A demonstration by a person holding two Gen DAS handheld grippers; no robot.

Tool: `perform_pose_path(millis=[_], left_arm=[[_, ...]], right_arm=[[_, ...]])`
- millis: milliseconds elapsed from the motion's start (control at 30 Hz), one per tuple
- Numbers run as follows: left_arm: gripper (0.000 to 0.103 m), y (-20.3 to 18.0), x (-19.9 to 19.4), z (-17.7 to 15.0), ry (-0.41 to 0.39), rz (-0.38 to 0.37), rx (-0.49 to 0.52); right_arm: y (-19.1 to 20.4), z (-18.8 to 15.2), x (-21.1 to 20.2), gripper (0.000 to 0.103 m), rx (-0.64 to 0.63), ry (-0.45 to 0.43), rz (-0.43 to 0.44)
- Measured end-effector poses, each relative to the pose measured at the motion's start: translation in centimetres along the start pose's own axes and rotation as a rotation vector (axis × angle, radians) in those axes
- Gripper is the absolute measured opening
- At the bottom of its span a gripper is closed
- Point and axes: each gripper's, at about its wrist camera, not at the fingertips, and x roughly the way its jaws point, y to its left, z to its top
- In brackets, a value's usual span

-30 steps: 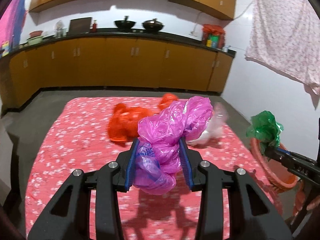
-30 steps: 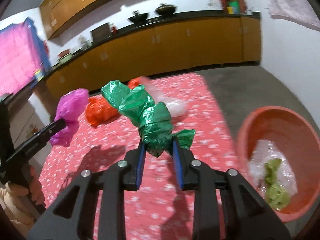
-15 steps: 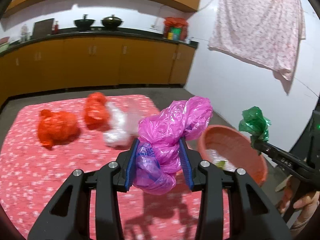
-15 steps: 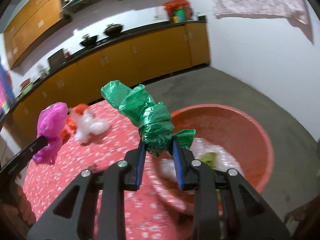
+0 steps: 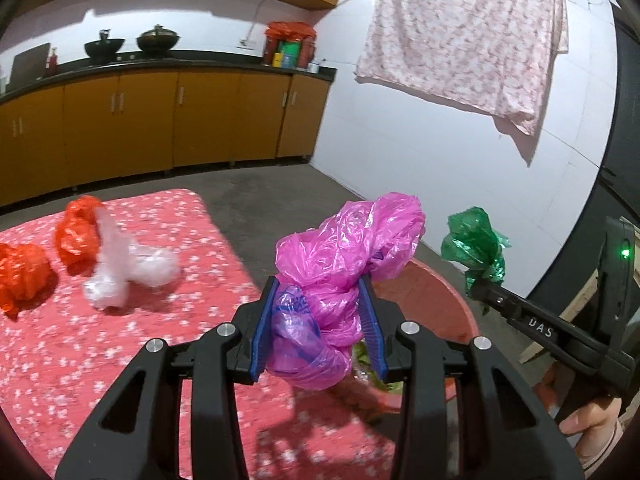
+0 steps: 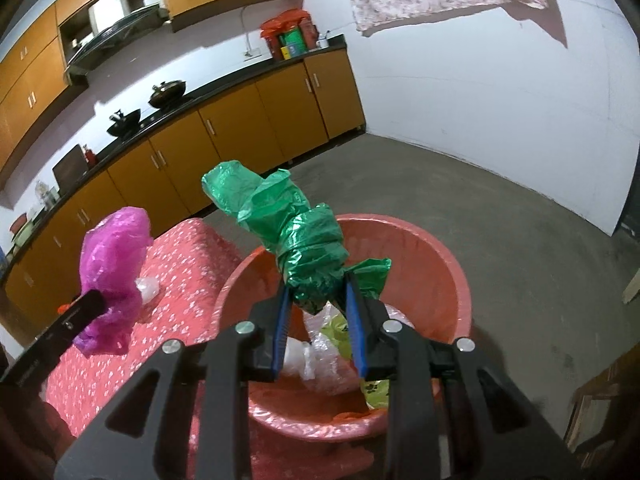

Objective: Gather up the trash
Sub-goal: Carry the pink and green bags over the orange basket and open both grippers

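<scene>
over the last second i swung both grippers off the red cloth (image 5: 120,360) toward the basin (image 6: 440,264): right gripper (image 6: 318,320) clamped on the green bag (image 6: 296,240) above it, left gripper (image 5: 320,328) clamped on the pink bag (image 5: 344,256) at its rim, so both look ready to drop.

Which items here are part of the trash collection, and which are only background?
Job: pink bag in left gripper; green bag in right gripper; red basin; orange bags and clear bag on the table.

Background: hanging cloth; woks; cabinets.
</scene>
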Motion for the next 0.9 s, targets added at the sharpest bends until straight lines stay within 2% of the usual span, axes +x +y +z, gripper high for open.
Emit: perform_pose_path(millis=[667, 833, 900], left_arm=[[0.04, -4.0, 6.4, 0.2, 0.08, -0.078, 0.046], [0.044, -4.2, 7.5, 0.0, 0.11, -0.099, 0.037], [0.048, -4.1, 8.0, -0.1, 0.119, -0.101, 0.03]], right_arm=[[-3.1, 0.8, 2.3, 0.027, 0.063, -0.004, -0.001], [-3.4, 0.6, 2.3, 0.031, 0.071, -0.018, 0.01], [-3.4, 0.3, 2.1, 0.038, 0.075, -0.021, 0.012]])
